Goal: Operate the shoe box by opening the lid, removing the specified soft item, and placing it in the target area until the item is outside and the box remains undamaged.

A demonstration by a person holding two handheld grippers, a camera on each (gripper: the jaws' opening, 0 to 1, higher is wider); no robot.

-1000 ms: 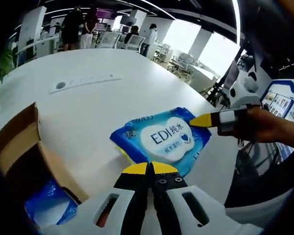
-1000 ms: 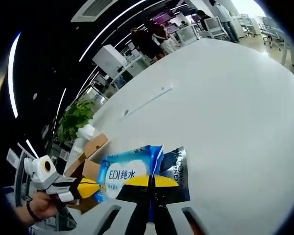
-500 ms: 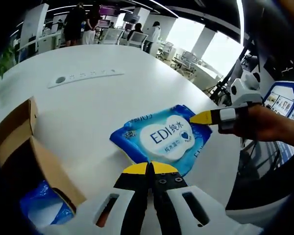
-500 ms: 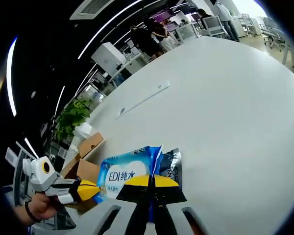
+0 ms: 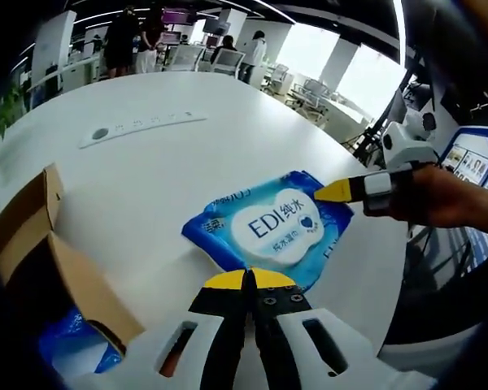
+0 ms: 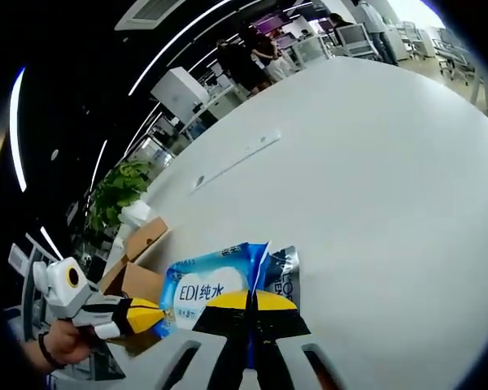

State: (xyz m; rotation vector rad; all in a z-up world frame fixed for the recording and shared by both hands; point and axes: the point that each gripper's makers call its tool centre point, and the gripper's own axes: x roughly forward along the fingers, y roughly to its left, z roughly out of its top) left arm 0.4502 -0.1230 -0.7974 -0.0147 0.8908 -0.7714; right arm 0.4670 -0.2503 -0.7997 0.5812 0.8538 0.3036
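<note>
Both tongs (image 5: 249, 279) (image 6: 250, 299) pinch wipes pack (image 5: 270, 229).

Blue wet-wipes pack (image 5: 270, 230) held flat above white table, open brown shoe box (image 5: 45, 252) beside it

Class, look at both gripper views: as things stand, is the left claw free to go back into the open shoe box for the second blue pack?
Probably not yet. The left claw is shut on the wipes pack, which the right claw also grips. The box stands open, so nothing else blocks the second pack.
</note>
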